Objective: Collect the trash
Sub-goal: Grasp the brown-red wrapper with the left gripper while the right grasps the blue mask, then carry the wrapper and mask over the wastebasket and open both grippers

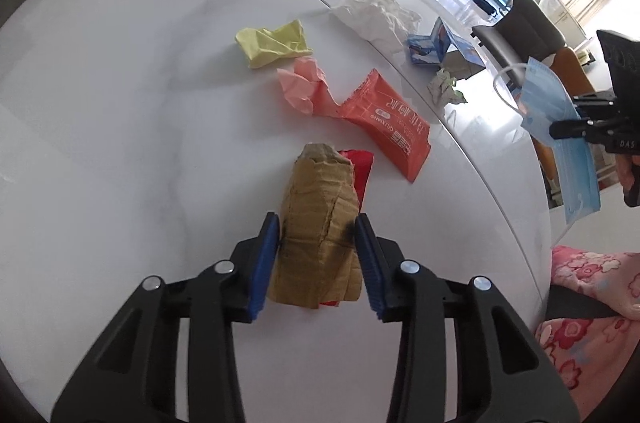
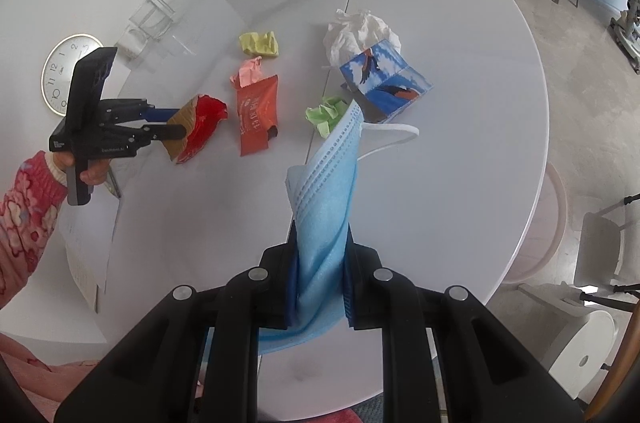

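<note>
From the left wrist camera, the left gripper [image 1: 316, 243] has its 2 blue pads pressed against the sides of a brown cardboard scrap [image 1: 318, 223], with a red wrapper [image 1: 360, 167] showing behind it — the jaws are closed around this bundle, which sits low over the white marble table [image 1: 120, 103]. Beyond it lie an orange snack packet [image 1: 390, 125], a crumpled pink paper [image 1: 304, 85] touching the packet's near end, and a crumpled yellow paper [image 1: 274, 43] just beside the pink one. Farther off sit a white tissue wad [image 1: 376, 13], a blue printed carton [image 1: 440, 47] and a small green paper ball [image 1: 444, 87] near the table's edge. At the right edge of this view the right gripper [image 1: 568, 129] holds a blue face mask [image 1: 556, 127] in the air, off the table's edge.

From the right wrist camera, the right gripper [image 2: 320, 275] has its jaws narrowed onto the blue face mask [image 2: 324, 207], which twists upward between the pads, its white ear loop [image 2: 394, 133] hanging loose. To the left, the left gripper [image 2: 176, 125] clamps the brown cardboard scrap [image 2: 180, 127] and red wrapper [image 2: 204, 125] together, gripped by a hand [image 2: 94, 175] in a pink floral sleeve. On the table [image 2: 460, 183] remain the orange snack packet [image 2: 256, 115], pink paper [image 2: 248, 73], yellow paper [image 2: 260, 43], green paper ball [image 2: 326, 113], white tissue wad [image 2: 360, 35] and blue printed carton [image 2: 384, 81] — the carton touches the tissue.
</note>
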`<state>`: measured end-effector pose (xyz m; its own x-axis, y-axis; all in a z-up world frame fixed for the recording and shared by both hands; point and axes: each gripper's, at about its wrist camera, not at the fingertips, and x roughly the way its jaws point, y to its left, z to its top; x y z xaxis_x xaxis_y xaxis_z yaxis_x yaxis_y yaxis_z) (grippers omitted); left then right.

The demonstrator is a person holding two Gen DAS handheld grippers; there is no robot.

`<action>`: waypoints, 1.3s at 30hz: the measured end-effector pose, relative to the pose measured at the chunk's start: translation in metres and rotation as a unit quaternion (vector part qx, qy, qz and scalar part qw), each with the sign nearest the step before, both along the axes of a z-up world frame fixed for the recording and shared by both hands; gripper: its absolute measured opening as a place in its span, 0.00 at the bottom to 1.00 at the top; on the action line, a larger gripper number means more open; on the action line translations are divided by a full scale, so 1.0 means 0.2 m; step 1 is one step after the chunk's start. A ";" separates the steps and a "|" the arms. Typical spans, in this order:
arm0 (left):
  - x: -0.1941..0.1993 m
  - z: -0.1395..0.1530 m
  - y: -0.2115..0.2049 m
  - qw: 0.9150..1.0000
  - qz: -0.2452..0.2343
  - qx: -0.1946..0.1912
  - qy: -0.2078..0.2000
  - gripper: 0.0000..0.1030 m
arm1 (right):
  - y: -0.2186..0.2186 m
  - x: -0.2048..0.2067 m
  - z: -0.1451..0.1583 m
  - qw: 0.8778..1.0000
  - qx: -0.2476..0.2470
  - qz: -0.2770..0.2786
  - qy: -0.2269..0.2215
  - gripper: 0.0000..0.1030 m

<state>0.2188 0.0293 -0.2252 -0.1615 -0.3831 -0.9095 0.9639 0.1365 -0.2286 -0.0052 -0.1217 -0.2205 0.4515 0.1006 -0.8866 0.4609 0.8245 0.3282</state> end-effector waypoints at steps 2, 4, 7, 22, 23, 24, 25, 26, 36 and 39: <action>-0.02 -0.01 0.01 1.000 -0.004 -0.002 -0.005 0.28 | 0.01 0.02 0.00 1.000 0.001 0.001 0.002 0.18; -0.04 -0.02 0.03 1.000 0.002 -0.006 -0.010 0.23 | 0.02 0.04 0.01 1.000 -0.002 0.005 0.002 0.18; -0.06 -0.02 0.05 1.000 0.019 -0.008 -0.015 0.21 | 0.03 0.06 0.02 1.000 -0.003 0.010 0.003 0.18; -0.54 0.36 -0.04 0.987 0.143 -0.052 -0.043 0.20 | -0.14 -0.06 0.24 0.998 -0.036 0.018 -0.057 0.18; -0.59 0.38 -0.08 0.987 0.146 -0.054 -0.041 0.20 | -0.17 -0.09 0.28 0.997 -0.044 0.018 -0.061 0.18; -0.64 0.40 -0.11 0.986 0.149 -0.056 -0.040 0.20 | -0.20 -0.11 0.30 0.997 -0.050 0.017 -0.063 0.18; -0.71 0.43 -0.17 0.985 0.155 -0.061 -0.039 0.20 | -0.24 -0.15 0.33 0.996 -0.058 0.016 -0.066 0.18; -0.76 0.45 -0.20 0.985 0.157 -0.064 -0.037 0.20 | -0.28 -0.19 0.36 0.995 -0.064 0.014 -0.069 0.18; -1.18 0.61 -0.74 0.982 0.166 -0.082 -0.025 0.20 | -0.71 -0.51 0.46 0.993 -0.101 -0.013 -0.068 0.18; -1.27 0.60 -0.94 0.984 0.156 -0.078 -0.030 0.20 | -0.85 -0.58 0.45 0.992 -0.102 -0.022 -0.064 0.18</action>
